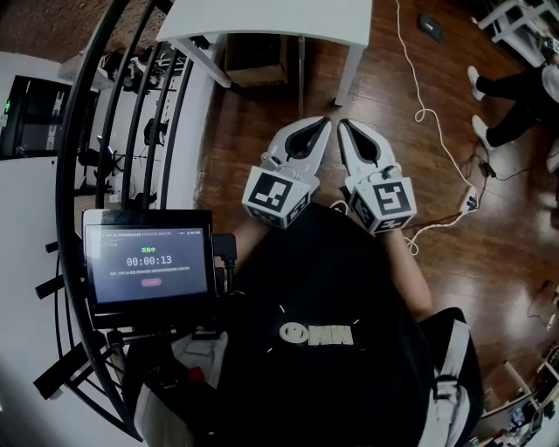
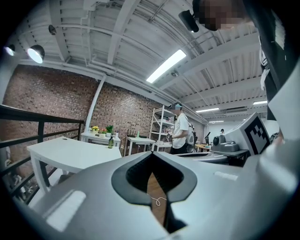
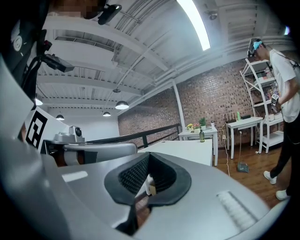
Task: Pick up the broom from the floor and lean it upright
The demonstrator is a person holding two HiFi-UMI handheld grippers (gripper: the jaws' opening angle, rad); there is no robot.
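No broom lies on the wooden floor [image 1: 253,131] in the head view. In the right gripper view a thin upright stick with a greenish head [image 3: 242,161] stands on the floor beside a white table; I cannot tell whether it is the broom. My left gripper [image 1: 325,122] [image 2: 153,153] and right gripper [image 1: 342,124] [image 3: 149,155] are held side by side in front of my body, pointing level. The jaws of both are shut with nothing between them.
A white table [image 1: 262,22] stands just ahead, and a black railing [image 1: 105,131] curves along the left. A tablet [image 1: 150,262] hangs at my chest. A white cord [image 1: 428,113] trails over the floor on the right, near a person's legs [image 1: 515,96]. Another person [image 2: 180,133] stands by shelves.
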